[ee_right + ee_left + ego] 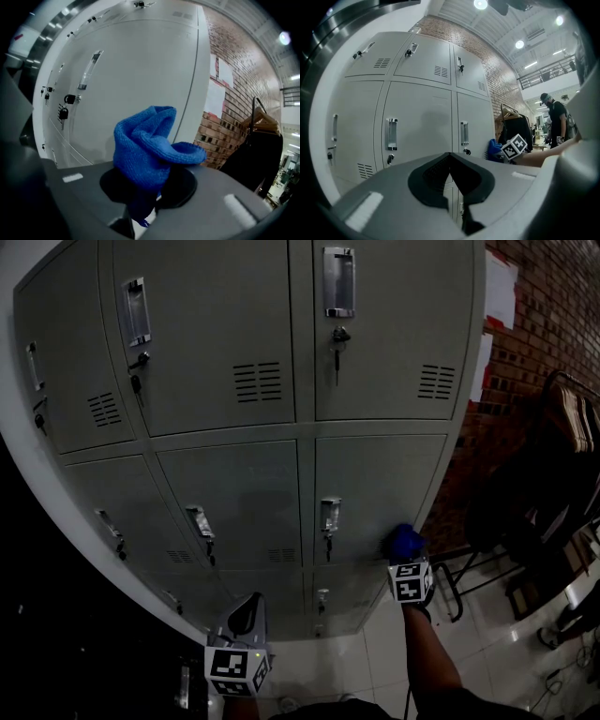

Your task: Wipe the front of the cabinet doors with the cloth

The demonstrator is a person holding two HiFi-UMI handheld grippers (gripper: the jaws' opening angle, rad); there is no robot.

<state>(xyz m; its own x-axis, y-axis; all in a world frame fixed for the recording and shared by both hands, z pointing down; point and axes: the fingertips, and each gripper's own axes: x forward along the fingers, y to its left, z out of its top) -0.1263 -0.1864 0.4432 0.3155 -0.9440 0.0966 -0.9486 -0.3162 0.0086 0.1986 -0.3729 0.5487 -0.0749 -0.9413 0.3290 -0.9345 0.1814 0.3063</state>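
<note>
A grey bank of locker-style cabinet doors fills the head view, each door with a metal handle and keyed lock. My right gripper is shut on a bunched blue cloth, held against or just off the lower right edge of the middle-row right door. In the right gripper view the blue cloth bulges out of the jaws in front of that grey door. My left gripper hangs low before the bottom doors, shut with nothing in it; the left gripper view shows its jaws closed.
A brick wall with white sheets stands right of the cabinet. A dark clothes rack with hangers and a chair frame stand on the glossy tiled floor at the right. A person stands far off.
</note>
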